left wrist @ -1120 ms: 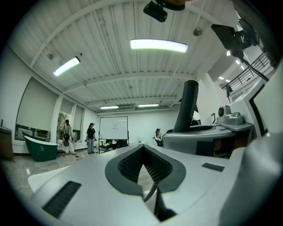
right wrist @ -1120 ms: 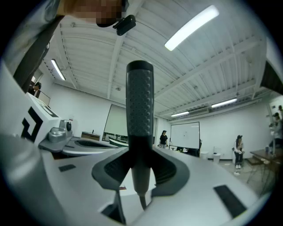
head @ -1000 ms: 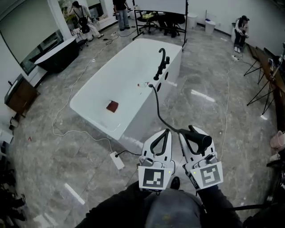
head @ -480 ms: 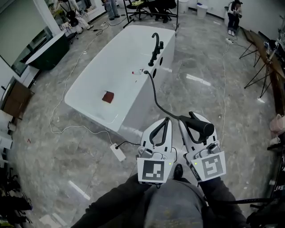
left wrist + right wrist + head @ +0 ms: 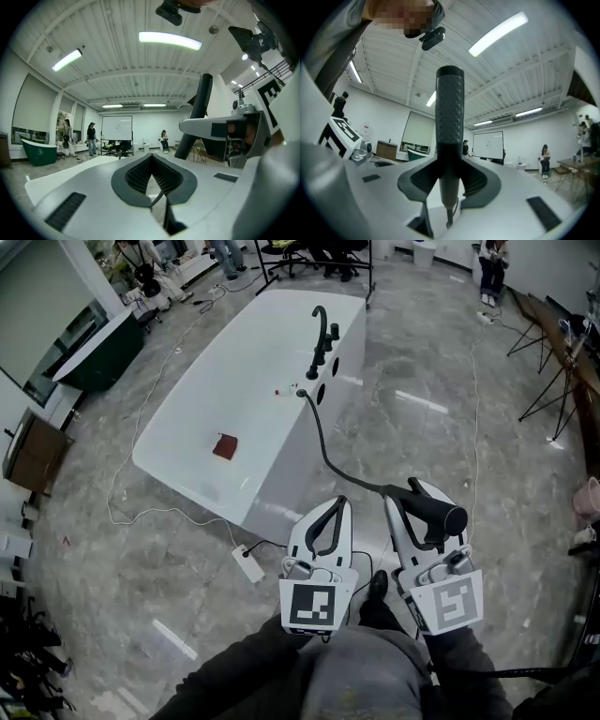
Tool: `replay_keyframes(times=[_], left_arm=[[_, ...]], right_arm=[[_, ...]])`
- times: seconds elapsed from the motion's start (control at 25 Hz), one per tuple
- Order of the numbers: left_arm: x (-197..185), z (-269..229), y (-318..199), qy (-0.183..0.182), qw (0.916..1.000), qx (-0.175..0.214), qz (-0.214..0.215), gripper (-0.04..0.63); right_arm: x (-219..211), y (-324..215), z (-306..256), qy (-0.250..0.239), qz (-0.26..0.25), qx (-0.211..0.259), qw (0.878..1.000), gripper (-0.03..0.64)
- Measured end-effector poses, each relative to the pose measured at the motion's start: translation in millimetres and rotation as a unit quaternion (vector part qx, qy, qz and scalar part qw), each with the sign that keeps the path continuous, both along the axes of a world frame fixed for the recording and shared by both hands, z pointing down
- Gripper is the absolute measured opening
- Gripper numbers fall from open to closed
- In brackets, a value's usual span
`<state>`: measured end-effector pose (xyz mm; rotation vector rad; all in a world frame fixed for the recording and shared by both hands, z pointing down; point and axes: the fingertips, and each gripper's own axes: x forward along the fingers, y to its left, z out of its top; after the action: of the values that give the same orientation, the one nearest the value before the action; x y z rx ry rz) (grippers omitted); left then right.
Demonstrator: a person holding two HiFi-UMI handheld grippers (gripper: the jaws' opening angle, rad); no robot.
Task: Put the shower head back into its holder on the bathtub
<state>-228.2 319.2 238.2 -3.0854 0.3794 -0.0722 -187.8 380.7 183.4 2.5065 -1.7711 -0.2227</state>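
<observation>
The white bathtub [image 5: 202, 409] lies ahead on the grey floor, with a black faucet [image 5: 321, 326] and black fittings on its right rim. A black hose [image 5: 328, 460] runs from that rim to the black shower head [image 5: 437, 511]. My right gripper [image 5: 413, 487] is shut on it, well short of the tub. In the right gripper view the shower head [image 5: 449, 117] stands upright between the jaws of the right gripper [image 5: 449, 176]. My left gripper [image 5: 338, 502] hangs beside it, shut and empty; in its own view the left gripper [image 5: 151, 157] has its pads meeting.
A small red-brown thing [image 5: 224, 447] lies in the tub. A white power strip [image 5: 248, 564] and cables trail on the floor at the tub's near end. A dark green tub [image 5: 98, 345] stands far left; people and chairs are at the back, black stands at right.
The tub has slid up and left in the head view. Both grippers sit slightly lower, and the right one has moved right, still holding the shower head.
</observation>
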Motion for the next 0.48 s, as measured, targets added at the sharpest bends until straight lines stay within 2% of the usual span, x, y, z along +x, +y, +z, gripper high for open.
replay_keyframes(times=[0.24,0.48], left_arm=[[61.7,-1.4,1.1,-0.019,0.9991,0.0,-0.037,0.003],[97.4,-0.3,11.9,-0.03,0.9965,0.003,-0.078,0.003]], right_arm=[[66.8,7.4,-7.8,-0.006,-0.024,0.015,1.0,0.141],[106.7,22.7,-5.7,-0.02,-0.054,0.015,0.998,0.141]])
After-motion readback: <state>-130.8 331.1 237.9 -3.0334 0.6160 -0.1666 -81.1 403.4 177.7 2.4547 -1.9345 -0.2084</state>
